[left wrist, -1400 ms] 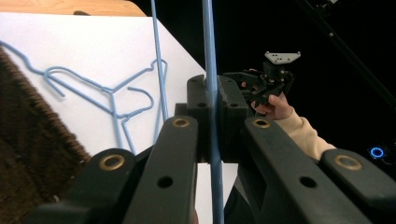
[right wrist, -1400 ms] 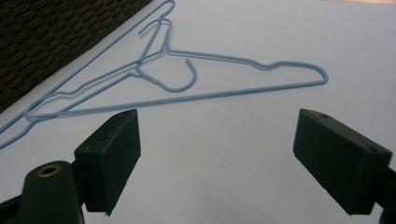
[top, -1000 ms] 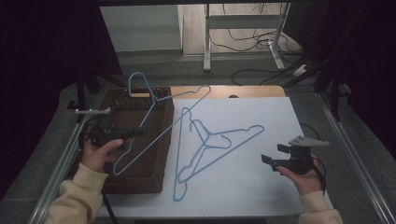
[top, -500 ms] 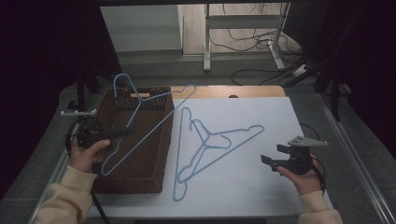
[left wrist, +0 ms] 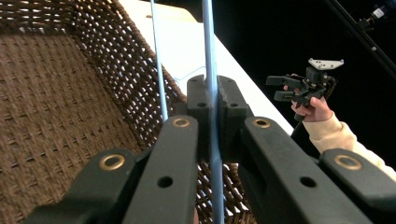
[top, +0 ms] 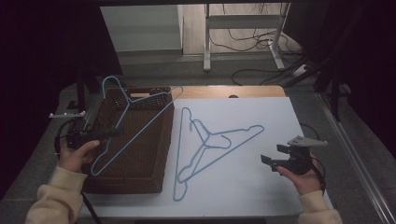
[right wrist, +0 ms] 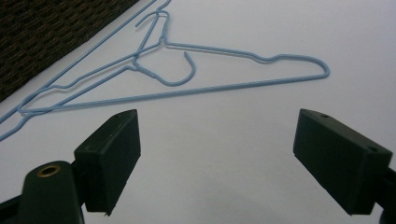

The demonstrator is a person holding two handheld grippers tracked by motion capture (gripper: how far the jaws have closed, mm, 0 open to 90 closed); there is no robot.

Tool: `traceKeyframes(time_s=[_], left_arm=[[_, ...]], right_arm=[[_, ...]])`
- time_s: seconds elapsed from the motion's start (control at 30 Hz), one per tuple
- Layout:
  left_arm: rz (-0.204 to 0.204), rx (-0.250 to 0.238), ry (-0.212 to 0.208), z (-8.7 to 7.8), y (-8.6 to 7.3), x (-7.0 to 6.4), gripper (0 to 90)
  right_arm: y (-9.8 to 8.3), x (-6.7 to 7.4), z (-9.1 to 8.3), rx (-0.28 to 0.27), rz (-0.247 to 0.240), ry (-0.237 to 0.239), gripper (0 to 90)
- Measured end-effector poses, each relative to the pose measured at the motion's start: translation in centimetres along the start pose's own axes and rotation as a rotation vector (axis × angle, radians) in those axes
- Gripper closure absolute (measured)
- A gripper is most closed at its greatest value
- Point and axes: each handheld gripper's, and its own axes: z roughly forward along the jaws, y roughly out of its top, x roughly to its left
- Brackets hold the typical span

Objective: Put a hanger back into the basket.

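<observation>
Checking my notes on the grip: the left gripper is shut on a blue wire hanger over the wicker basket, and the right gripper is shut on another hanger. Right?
Not quite. The right gripper holds nothing: the right gripper view shows its jaws wide apart over the white table. The left gripper is indeed shut on a blue wire hanger over the wicker basket.

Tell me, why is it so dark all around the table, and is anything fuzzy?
High view: light falls on the white table; the surroundings are nearly black. Left gripper view: the hanger wire looks sharp, the left gripper below soft. Right gripper view: even light, right gripper slightly blurred.
</observation>
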Motion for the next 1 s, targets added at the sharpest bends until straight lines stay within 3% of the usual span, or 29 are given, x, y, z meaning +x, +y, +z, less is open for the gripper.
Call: traceKeyframes(time_s=[0.67, 1.0], left_arm=[[-0.011, -0.034, 0.047, -2.5, -0.4, 2.7, 86.2], [-0.018, -0.033, 0.071, -2.7, -0.3, 4.1, 86.2]], right_arm=[[0.0, 0.0, 0.1, 0.008, -0.001, 0.001, 15.2], [0.0, 0.0, 0.1, 0.009, -0.002, 0.001, 15.2]])
